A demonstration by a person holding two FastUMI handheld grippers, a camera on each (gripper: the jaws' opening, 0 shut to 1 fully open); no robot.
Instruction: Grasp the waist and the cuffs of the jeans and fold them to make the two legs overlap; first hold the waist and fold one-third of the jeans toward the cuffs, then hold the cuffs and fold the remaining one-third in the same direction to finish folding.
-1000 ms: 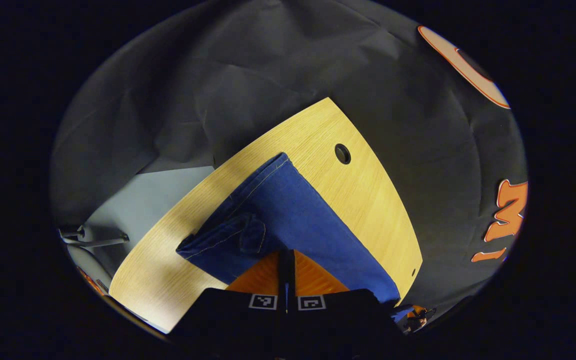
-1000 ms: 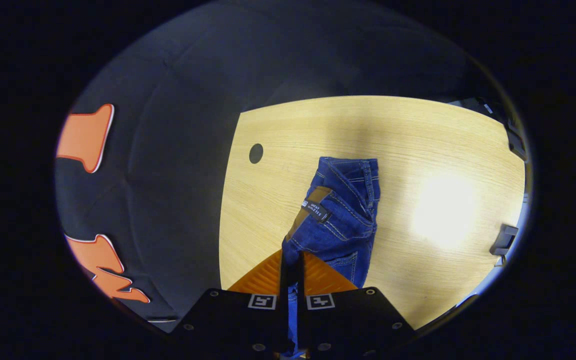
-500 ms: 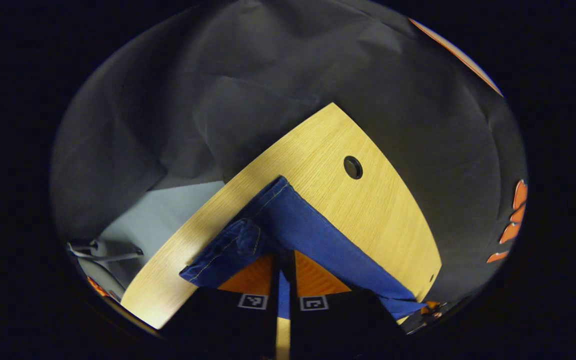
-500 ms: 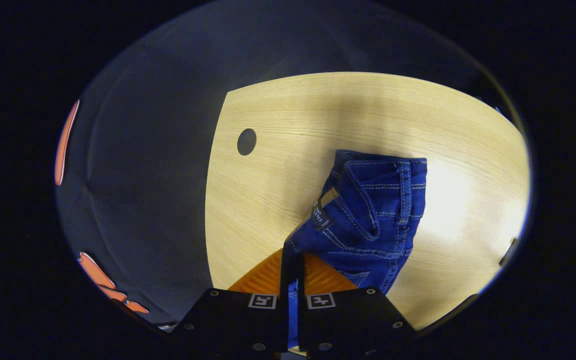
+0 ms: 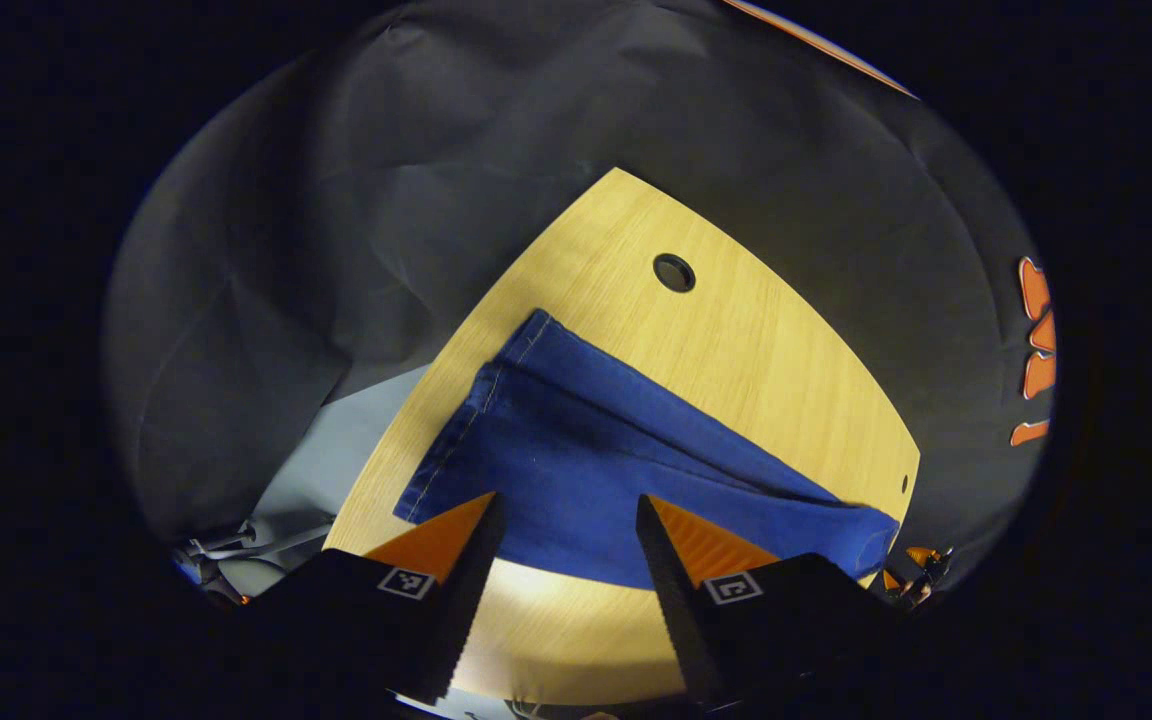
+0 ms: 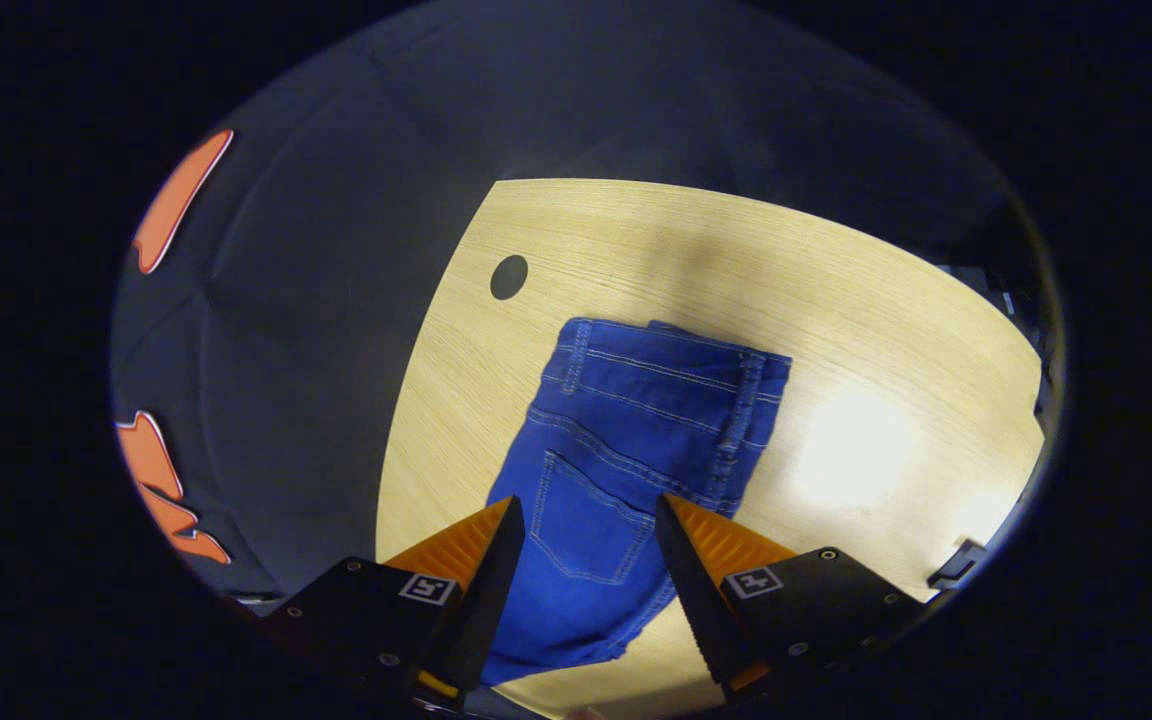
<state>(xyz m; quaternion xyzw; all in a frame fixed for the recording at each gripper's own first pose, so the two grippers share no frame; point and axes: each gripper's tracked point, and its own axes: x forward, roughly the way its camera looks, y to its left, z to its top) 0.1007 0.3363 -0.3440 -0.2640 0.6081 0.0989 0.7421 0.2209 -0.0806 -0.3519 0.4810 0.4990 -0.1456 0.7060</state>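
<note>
Both tools are now spread and empty, where 0.5 s ago each was pinched on denim: the left tool [image 5: 561, 505] over the cuff end, the right tool [image 6: 581, 510] over the waist end. The jeans [image 5: 576, 455] have been let go and lie flat on the tabletop [image 5: 736, 340], the 2 legs stacked, waistband [image 6: 671, 365] and back pocket [image 6: 581, 520] facing up. Beyond them a round cable hole [image 6: 509, 277] is seen. The lengthwise fold is judged done; the waist fold toward the cuffs is not yet begun.
</note>
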